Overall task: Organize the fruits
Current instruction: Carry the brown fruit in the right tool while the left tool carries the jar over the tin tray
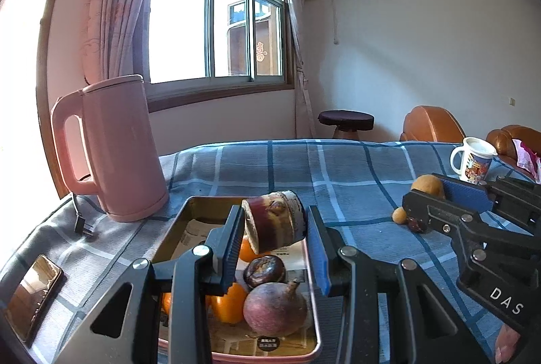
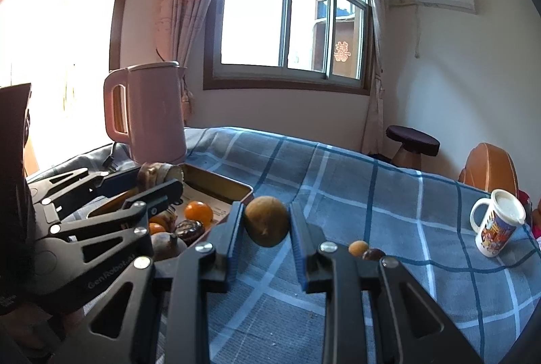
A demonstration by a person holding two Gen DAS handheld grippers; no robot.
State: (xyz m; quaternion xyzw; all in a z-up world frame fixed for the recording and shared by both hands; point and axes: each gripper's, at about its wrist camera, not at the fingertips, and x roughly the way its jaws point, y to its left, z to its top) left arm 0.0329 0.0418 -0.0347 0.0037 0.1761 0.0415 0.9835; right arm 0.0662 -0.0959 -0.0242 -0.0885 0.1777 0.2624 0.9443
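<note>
Left wrist view: left hand-held gripper (image 1: 275,239) clamps cane chunk (image 1: 274,225); right hand-held gripper (image 1: 439,195), "DAS", grips fruit (image 1: 426,186)

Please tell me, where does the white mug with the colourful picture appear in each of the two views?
Left wrist view: the mug stands at the far right edge, on the checked cloth.
Right wrist view: the mug stands at the right, on the same cloth.
Shared landmark: the pink kettle, far left in both.

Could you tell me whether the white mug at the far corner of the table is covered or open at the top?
Covered. The white mug stands upright on the checked cloth, and a pale lid fills its rim, so no opening shows.
</note>
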